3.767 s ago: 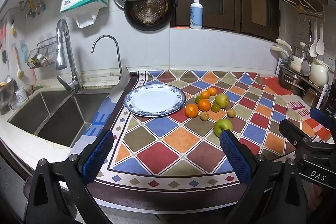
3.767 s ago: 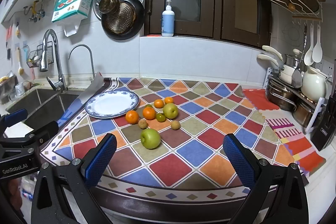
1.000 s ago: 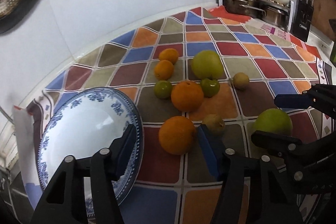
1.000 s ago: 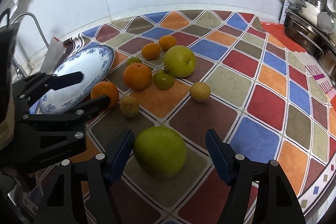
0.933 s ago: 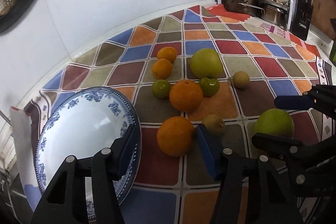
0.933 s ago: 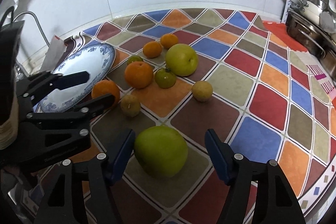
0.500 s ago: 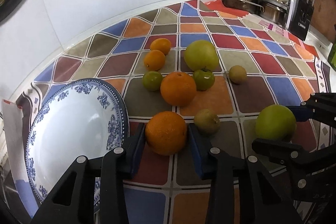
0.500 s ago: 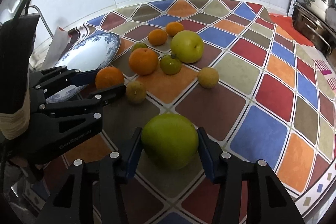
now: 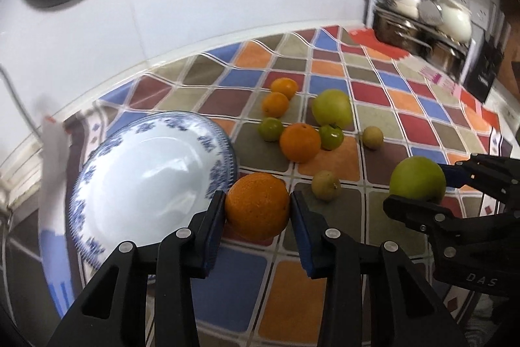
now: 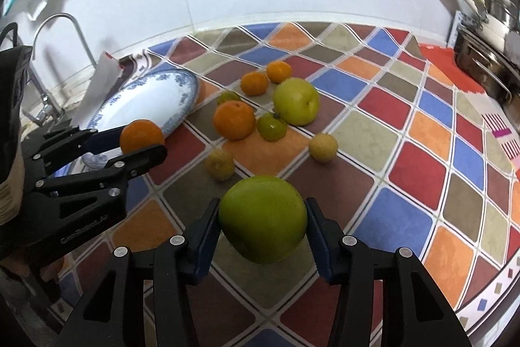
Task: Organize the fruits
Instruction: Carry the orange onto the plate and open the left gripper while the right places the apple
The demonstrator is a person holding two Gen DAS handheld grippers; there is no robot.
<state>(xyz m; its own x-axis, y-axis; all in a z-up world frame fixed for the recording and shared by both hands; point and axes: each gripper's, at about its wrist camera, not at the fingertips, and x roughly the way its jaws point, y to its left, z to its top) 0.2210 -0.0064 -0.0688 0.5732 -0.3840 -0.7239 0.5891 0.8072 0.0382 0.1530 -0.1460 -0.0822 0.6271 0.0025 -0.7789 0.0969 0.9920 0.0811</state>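
My left gripper (image 9: 257, 210) is shut on a large orange (image 9: 257, 205), held just right of the blue-and-white plate (image 9: 208, 139). My right gripper (image 10: 262, 218) is shut on a big green apple (image 10: 262, 218), lifted above the mat. In the right wrist view the left gripper (image 10: 143, 142) with the orange (image 10: 141, 135) is at the plate's (image 10: 156, 100) near edge. In the left wrist view the right gripper (image 9: 419, 184) holds the apple (image 9: 417, 179). Several fruits lie on the mat: a second orange (image 9: 299, 142), a yellow-green apple (image 9: 331, 112), small tangerines and small green and tan fruits.
A chequered mat (image 10: 390, 135) covers the counter. Pots and utensils on a rack (image 9: 419, 21) stand at the back right. A faucet (image 10: 61, 31) and sink are to the left of the plate. A white tiled wall runs behind.
Both grippers have closed on their fruits: the left on the orange, the right on the green apple. Both fruits have lifted off the mat, and the orange has moved toward the plate.
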